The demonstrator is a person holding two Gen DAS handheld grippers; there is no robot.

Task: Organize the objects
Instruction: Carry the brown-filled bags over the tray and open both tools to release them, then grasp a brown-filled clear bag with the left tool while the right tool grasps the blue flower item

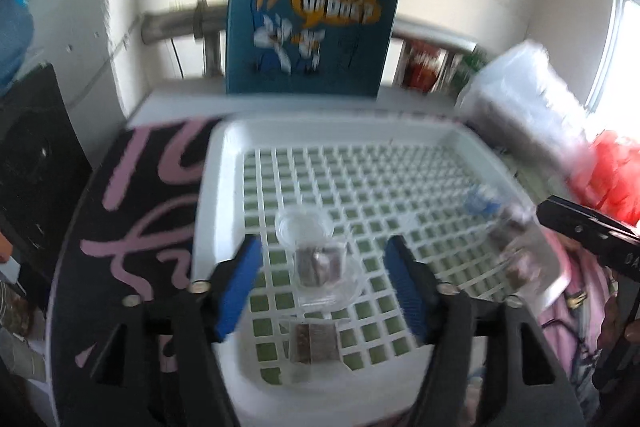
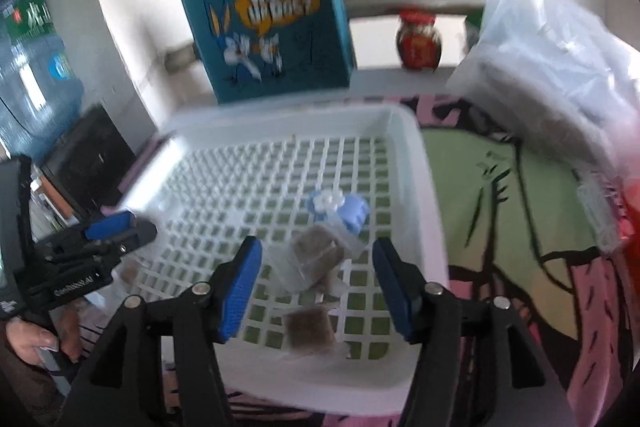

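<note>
Both tongs stand released, jaws wide apart and empty. The left gripper (image 1: 324,283) hangs at lower centre over the white basket (image 1: 224,163), a clear cup (image 1: 308,231) with brown packets just beyond it. The right gripper (image 2: 316,287) frames a clear packet bag (image 2: 316,259) (blue clip on top) at the basket's centre, another brown packet (image 2: 308,331) below

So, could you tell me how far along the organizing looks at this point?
Several clear packets with brown contents already lie in the white basket: one packet near its front edge, another mid-basket. Nothing is in hand: the left gripper and right gripper both hover open over the basket. The plastic bag beside it still looks unsorted.
</note>
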